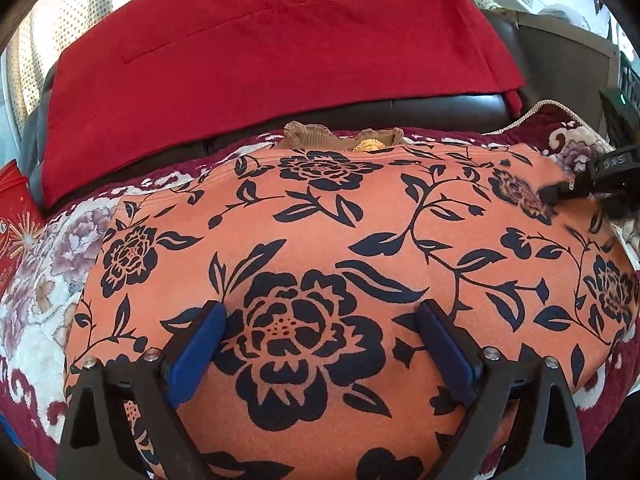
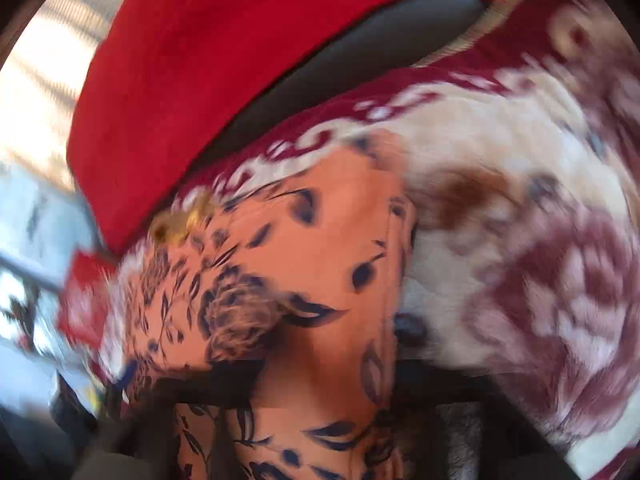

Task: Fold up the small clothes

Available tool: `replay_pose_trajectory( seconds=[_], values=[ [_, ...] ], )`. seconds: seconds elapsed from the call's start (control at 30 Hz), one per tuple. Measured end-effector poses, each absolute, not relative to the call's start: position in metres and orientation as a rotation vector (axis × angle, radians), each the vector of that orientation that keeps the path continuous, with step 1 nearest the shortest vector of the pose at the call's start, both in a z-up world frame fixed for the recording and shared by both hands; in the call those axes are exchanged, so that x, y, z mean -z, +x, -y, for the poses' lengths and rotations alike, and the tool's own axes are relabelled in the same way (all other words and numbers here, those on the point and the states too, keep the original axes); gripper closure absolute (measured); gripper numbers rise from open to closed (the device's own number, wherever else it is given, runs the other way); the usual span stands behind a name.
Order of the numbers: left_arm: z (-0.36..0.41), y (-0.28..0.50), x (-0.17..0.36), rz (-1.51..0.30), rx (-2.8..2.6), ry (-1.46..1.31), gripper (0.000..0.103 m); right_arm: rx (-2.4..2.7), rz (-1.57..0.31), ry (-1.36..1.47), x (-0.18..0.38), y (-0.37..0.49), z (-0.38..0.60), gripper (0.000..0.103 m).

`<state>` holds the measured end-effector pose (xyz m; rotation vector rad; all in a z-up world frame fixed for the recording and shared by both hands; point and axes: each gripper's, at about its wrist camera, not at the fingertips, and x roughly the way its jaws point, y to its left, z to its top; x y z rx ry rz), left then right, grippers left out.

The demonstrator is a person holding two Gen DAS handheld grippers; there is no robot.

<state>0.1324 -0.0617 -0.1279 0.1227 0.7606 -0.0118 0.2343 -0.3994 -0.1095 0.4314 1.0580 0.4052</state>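
Observation:
An orange garment (image 1: 320,240) printed with dark blue flowers lies spread flat on a maroon and cream floral blanket (image 1: 44,280). My left gripper (image 1: 322,344) hovers over the garment's near part, its blue pads (image 1: 200,344) wide apart with nothing gripped between them. At the garment's far right corner my right gripper (image 1: 554,196) shows as one narrow dark tip, the jaws drawn together; whether it pinches cloth I cannot tell. The right wrist view is smeared: the garment (image 2: 320,240) fills its lower middle and that gripper's own fingers are lost in blur.
A red cloth (image 1: 260,60) hangs over the back of a dark leather sofa (image 1: 400,108). A tan frilled edge with a gold piece (image 1: 320,138) peeks from behind the garment's top. A red box (image 1: 16,216) sits at the far left. A grey cabinet (image 1: 568,60) stands back right.

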Motion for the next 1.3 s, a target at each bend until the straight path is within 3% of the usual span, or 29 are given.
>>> replay_pose_trajectory(
  seconds=[0.1, 0.17, 0.2, 0.23, 0.27, 0.3, 0.33, 0.37, 0.47, 0.63, 0.73, 1.0, 1.03, 1.07, 1.1, 1.17, 1.27, 1.3],
  values=[
    [0.059, 0.132, 0.129, -0.75, 0.02, 0.109, 0.006, -0.277, -0.909, 0.216, 0.077, 0.212, 0.384, 0.088],
    [0.06, 0.131, 0.13, -0.741, 0.015, 0.109, 0.005, -0.186, -0.967, 0.199, 0.099, 0.217, 0.385, 0.083],
    [0.06, 0.131, 0.13, -0.739, 0.012, 0.112, 0.005, -0.169, -1.004, 0.232, 0.11, 0.22, 0.389, 0.072],
    [0.06, 0.131, 0.129, -0.74, 0.014, 0.111, 0.005, -0.152, -0.992, 0.275, 0.113, 0.218, 0.394, 0.069],
    [0.059, 0.131, 0.129, -0.742, 0.019, 0.105, 0.005, -0.138, -0.952, 0.317, 0.108, 0.209, 0.4, 0.055],
    [0.057, 0.132, 0.129, -0.745, 0.024, 0.097, 0.005, -0.12, -0.92, 0.346, 0.102, 0.198, 0.405, 0.028],
    [0.057, 0.132, 0.129, -0.744, 0.025, 0.092, 0.005, -0.108, -0.895, 0.367, 0.098, 0.189, 0.408, 0.019],
    [0.057, 0.132, 0.129, -0.74, 0.023, 0.094, 0.005, -0.093, -0.848, 0.408, 0.09, 0.172, 0.411, 0.017],
    [0.057, 0.13, 0.13, -0.73, 0.02, 0.09, 0.005, -0.152, -0.78, 0.549, 0.081, 0.118, 0.409, 0.017],
    [0.058, 0.13, 0.129, -0.732, 0.019, 0.088, 0.005, -0.241, -0.823, 0.737, 0.119, 0.053, 0.377, 0.017],
    [0.057, 0.131, 0.128, -0.737, 0.021, 0.088, 0.005, -0.231, -0.889, 0.823, 0.148, 0.051, 0.374, 0.017],
    [0.029, 0.113, 0.1, -0.712, -0.005, -0.045, 0.005, -0.186, -0.815, 1.048, 0.159, 0.087, 0.406, 0.018],
    [0.028, 0.118, 0.11, -0.754, -0.012, -0.032, 0.005, -0.175, -0.805, 1.051, 0.158, 0.09, 0.407, 0.02],
    [0.029, 0.125, 0.124, -0.813, -0.01, 0.0, 0.004, -0.166, -0.796, 1.04, 0.158, 0.094, 0.409, 0.029],
    [0.031, 0.126, 0.129, -0.804, -0.009, 0.026, 0.003, -0.157, -0.795, 1.024, 0.156, 0.096, 0.41, 0.049],
    [0.032, 0.124, 0.121, -0.786, -0.007, 0.044, 0.004, -0.14, -0.813, 0.999, 0.153, 0.103, 0.41, 0.064],
    [0.031, 0.121, 0.103, -0.741, 0.006, 0.001, 0.004, -0.148, -0.803, 0.968, 0.15, 0.11, 0.413, 0.063],
    [0.032, 0.121, 0.103, -0.725, -0.004, 0.01, 0.004, -0.144, -0.808, 0.961, 0.145, 0.109, 0.415, 0.055]
  ],
)
